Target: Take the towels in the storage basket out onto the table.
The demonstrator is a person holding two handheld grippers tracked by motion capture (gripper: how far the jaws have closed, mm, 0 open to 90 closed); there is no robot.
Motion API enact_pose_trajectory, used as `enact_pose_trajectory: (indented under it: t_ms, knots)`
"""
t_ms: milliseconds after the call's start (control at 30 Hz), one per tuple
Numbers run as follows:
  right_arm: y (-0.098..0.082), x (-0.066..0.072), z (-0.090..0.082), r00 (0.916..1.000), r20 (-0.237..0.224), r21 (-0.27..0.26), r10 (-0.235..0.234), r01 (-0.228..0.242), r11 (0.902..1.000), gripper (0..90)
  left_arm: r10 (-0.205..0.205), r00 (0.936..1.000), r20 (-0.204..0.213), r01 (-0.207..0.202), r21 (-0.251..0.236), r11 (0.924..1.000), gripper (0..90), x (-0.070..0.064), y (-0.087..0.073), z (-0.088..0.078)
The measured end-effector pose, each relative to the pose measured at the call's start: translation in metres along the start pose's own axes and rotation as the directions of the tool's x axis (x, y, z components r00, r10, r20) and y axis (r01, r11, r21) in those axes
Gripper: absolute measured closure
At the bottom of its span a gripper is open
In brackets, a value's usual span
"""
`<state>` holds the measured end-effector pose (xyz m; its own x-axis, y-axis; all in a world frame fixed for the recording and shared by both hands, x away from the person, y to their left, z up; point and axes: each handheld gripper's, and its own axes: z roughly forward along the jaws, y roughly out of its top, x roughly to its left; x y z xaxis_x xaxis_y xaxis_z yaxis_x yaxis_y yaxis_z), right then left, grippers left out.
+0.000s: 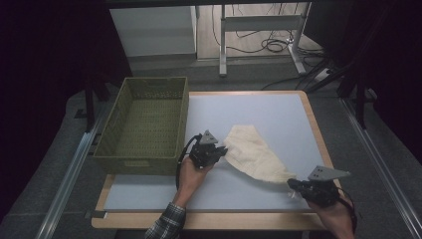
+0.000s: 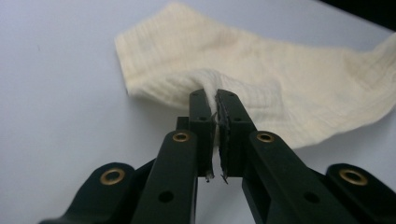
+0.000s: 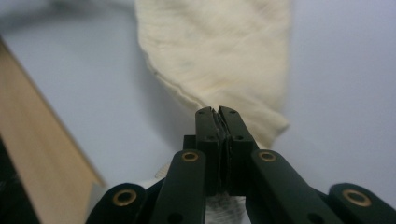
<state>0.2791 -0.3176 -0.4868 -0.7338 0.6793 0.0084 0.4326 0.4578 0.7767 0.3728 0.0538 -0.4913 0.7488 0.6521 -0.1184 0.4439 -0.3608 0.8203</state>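
Note:
A cream cloth lies stretched across the pale mat, from the middle toward the front right. My left gripper is shut on the cloth's left edge; in the left gripper view a fold of the cloth is pinched between the tips of my left gripper. At the cloth's narrow right end, my right gripper is shut on the fabric. The right gripper view has the cloth running away from the closed tips of my right gripper, with a bit of fabric bunched under them.
An olive woven basket stands open at the mat's left, partly over the table edge. The wooden table rim frames the mat. Beyond the table are a white cabinet, a metal stand and floor cables.

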Motion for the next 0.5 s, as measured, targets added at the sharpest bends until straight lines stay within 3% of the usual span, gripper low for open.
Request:
enact_pose_trajectory:
  t_ms: [267,367,500]
  knots:
    - [0.033,-0.049,-0.002,0.9955,0.081,-0.045,0.048,-0.044,0.998,87.3,0.03,0.9991,-0.031,-0.03,0.011,0.9995,85.1,0.02,0.053,0.028]
    - [0.042,-0.07,0.001,0.9904,0.119,-0.049,0.071,-0.065,0.9967,87.3,0.048,0.997,-0.061,-0.046,0.03,0.9985,85.0,0.026,0.073,0.043]
    - [0.055,-0.098,0.004,0.9805,0.16,-0.059,0.114,-0.106,0.9926,87.3,0.054,0.9931,-0.104,-0.052,0.018,0.9985,84.8,0.034,0.097,0.057]
